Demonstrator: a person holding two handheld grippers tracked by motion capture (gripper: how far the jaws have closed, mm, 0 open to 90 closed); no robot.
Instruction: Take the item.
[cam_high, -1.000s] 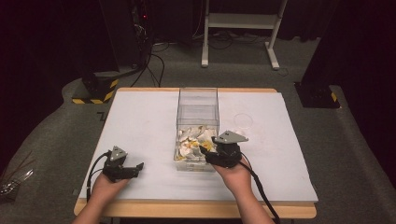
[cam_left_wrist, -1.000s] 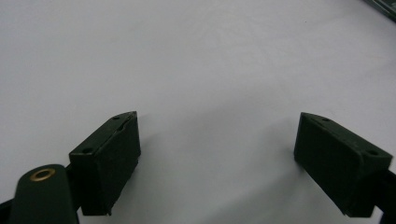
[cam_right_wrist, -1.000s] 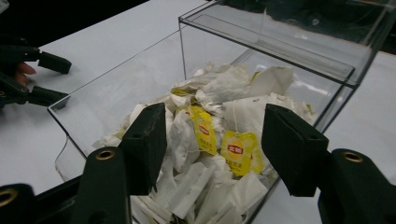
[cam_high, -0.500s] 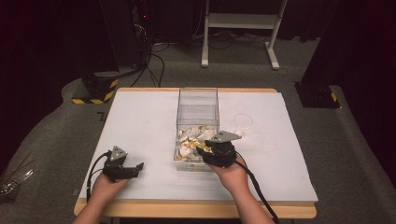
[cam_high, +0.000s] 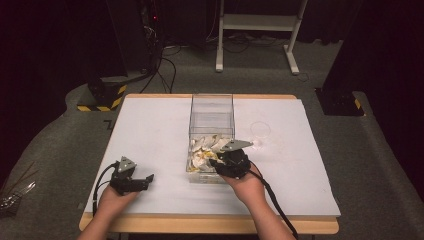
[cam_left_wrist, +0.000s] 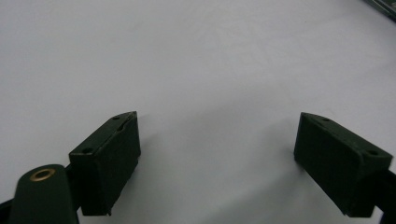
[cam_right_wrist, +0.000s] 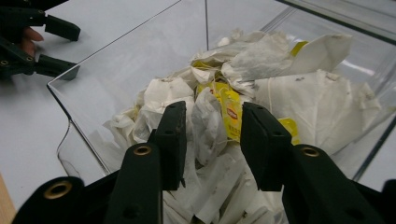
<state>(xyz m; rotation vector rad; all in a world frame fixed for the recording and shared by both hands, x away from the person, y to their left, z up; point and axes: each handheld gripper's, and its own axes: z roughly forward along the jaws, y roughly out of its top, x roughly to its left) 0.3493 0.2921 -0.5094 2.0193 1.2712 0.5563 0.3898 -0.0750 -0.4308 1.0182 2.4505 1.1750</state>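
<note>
Two grippers: left gripper (cam_high: 142, 180) rests near the table (cam_high: 150, 130) front edge, jaws wide, nothing between. Right gripper (cam_right_wrist: 212, 135) dips into the clear box (cam_high: 211, 107) mid-table, jaws just closing narrow around a tea bag (cam_right_wrist: 208, 126) atop the pile; contact unclear.

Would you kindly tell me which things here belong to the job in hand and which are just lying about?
In the job:
- right gripper, jaws around a tea bag
- clear box of tea bags

Lying about:
- left gripper, open on the table
- white stand behind
- striped block
</note>
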